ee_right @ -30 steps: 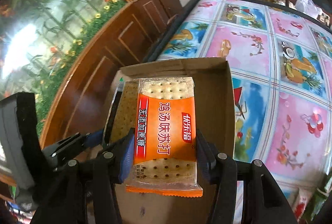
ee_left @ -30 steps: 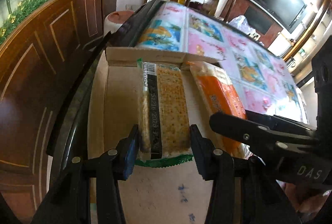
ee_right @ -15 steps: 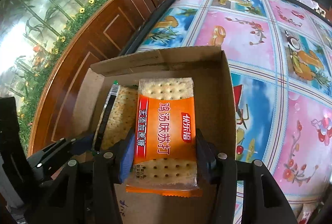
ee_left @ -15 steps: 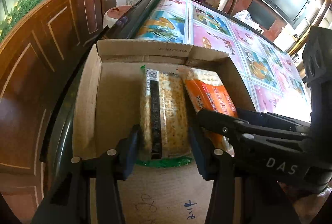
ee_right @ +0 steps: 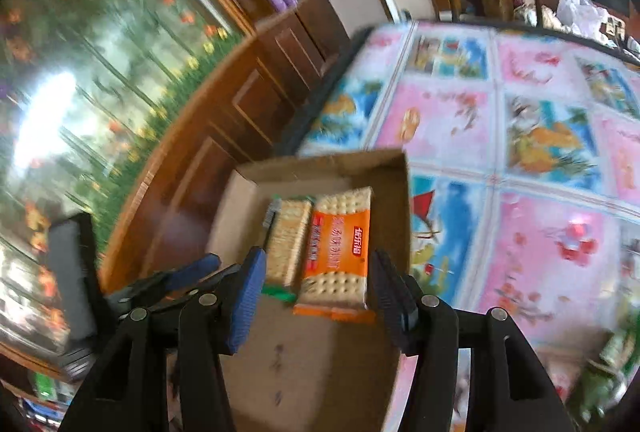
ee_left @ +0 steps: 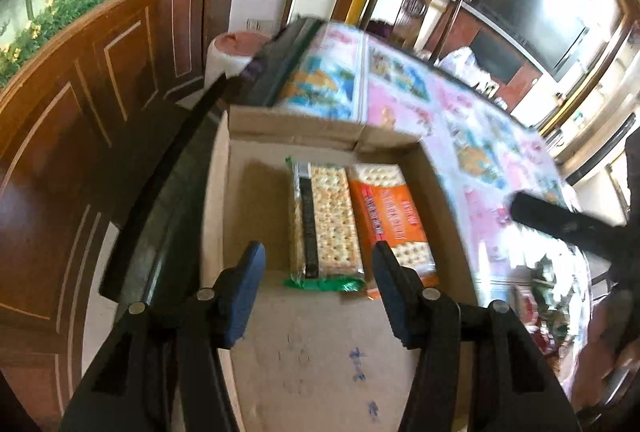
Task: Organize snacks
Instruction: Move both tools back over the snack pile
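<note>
Broadly, a surface point(ee_left: 404, 100) with a pink-and-blue picture cloth carries an open cardboard box point(ee_left: 320, 344) at its dark edge. Inside, a green-trimmed cracker pack point(ee_left: 332, 220) and an orange cracker pack point(ee_left: 394, 216) lie flat side by side, touching, toward the far wall. Both tongs hang released above them: the left tongs point(ee_left: 318, 292), whose jaws have just been opening, and the right tongs point(ee_right: 316, 292), gripping nothing.
</note>
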{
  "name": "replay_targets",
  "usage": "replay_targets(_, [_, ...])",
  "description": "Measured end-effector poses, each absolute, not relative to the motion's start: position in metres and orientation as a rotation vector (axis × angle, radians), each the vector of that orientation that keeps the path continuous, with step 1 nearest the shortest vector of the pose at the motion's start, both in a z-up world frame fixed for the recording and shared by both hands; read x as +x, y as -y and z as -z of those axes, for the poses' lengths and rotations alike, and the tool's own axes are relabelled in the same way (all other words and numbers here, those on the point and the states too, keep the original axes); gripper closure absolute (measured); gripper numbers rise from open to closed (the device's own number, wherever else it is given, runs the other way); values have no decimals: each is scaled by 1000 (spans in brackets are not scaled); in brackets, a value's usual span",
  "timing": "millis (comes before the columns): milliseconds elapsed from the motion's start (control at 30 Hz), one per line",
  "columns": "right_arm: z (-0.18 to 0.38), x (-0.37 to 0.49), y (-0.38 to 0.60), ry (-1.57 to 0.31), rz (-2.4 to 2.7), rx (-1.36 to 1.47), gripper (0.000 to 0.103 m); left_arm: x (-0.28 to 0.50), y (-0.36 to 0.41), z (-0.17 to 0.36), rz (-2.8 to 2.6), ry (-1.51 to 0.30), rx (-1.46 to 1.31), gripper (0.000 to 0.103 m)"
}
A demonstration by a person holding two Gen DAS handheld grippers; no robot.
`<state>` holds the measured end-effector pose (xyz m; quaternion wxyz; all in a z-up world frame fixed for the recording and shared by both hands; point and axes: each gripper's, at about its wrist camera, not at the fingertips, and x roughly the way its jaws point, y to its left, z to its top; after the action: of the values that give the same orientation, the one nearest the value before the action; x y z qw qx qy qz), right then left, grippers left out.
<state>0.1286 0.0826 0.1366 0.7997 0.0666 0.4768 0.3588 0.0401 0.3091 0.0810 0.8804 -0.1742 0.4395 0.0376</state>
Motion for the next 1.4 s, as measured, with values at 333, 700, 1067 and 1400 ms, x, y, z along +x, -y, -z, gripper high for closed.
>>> replay_targets(333, [-336, 58, 42, -576, -640, 145, 44, -26, -284, -175, 27, -705, -344, 47])
replay_targets(700, [-428, -41, 124, -345, -565, 127, 42, -62, -218, -229, 197, -614, -281, 45])
replay_targets(1067, [-215, -62, 192, -674, -450, -13, 21, -71, -139, -186, 327, -684, -249, 39])
replay_targets(1400, [-61, -43, 195, -893, -295, -287, 21, -52, -75, -106, 381, -875, -253, 39])
